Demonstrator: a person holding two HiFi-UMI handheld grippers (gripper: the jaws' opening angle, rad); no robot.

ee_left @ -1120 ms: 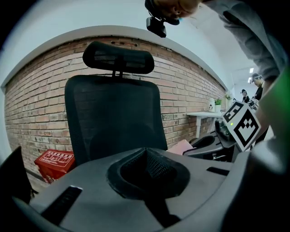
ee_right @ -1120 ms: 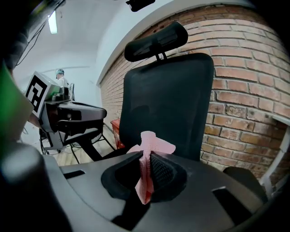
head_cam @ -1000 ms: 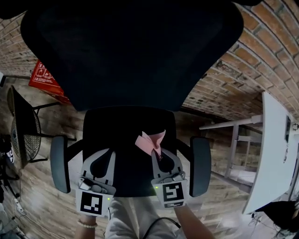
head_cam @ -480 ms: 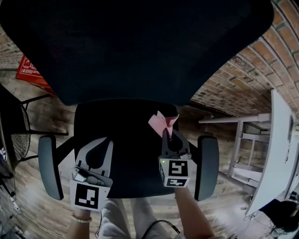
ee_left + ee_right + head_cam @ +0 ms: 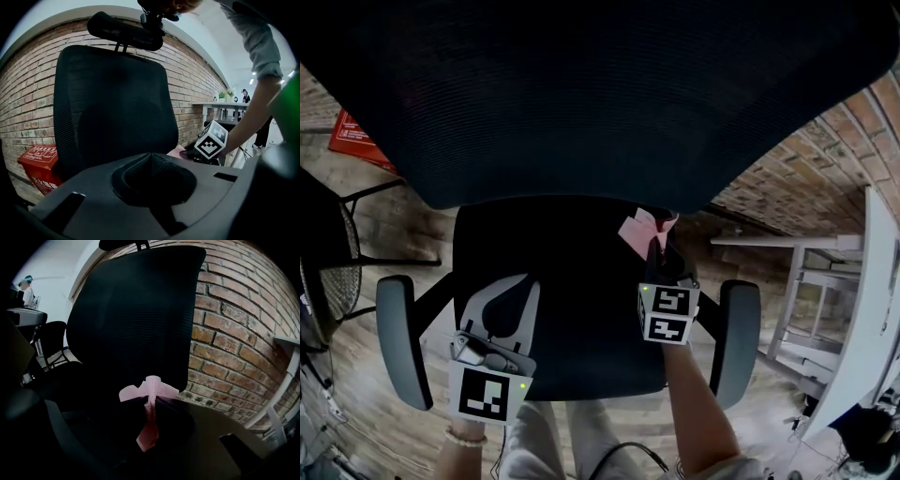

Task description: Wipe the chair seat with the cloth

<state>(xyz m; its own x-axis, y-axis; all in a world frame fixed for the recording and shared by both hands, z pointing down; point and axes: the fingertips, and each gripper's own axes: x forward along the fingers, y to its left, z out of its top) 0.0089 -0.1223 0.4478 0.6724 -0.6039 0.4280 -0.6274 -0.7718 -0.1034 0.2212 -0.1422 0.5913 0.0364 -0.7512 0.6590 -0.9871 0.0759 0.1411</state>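
A black office chair fills the head view, its mesh back across the top and its seat (image 5: pixel 558 300) below. My right gripper (image 5: pixel 656 242) is shut on a pink cloth (image 5: pixel 643 226) at the seat's far right corner, near the backrest. In the right gripper view the cloth (image 5: pixel 149 394) bunches out between the closed jaws, one end hanging down. My left gripper (image 5: pixel 502 292) rests over the seat's near left part, shut with nothing in it. The left gripper view shows the right gripper's marker cube (image 5: pixel 211 139) and a bit of pink cloth (image 5: pixel 176 151) beside it.
Padded armrests stand on the left (image 5: pixel 401 339) and right (image 5: pixel 739 339) of the seat. A brick wall (image 5: pixel 811 159) runs behind, with a red box (image 5: pixel 358 139) at its foot. A white table (image 5: pixel 862 309) stands at the right, another black chair (image 5: pixel 328 253) at the left.
My right gripper has carried the cloth forward and to the right, from mid-seat to the far right corner. The head view has leaned closer over the chair. The left gripper has barely moved.
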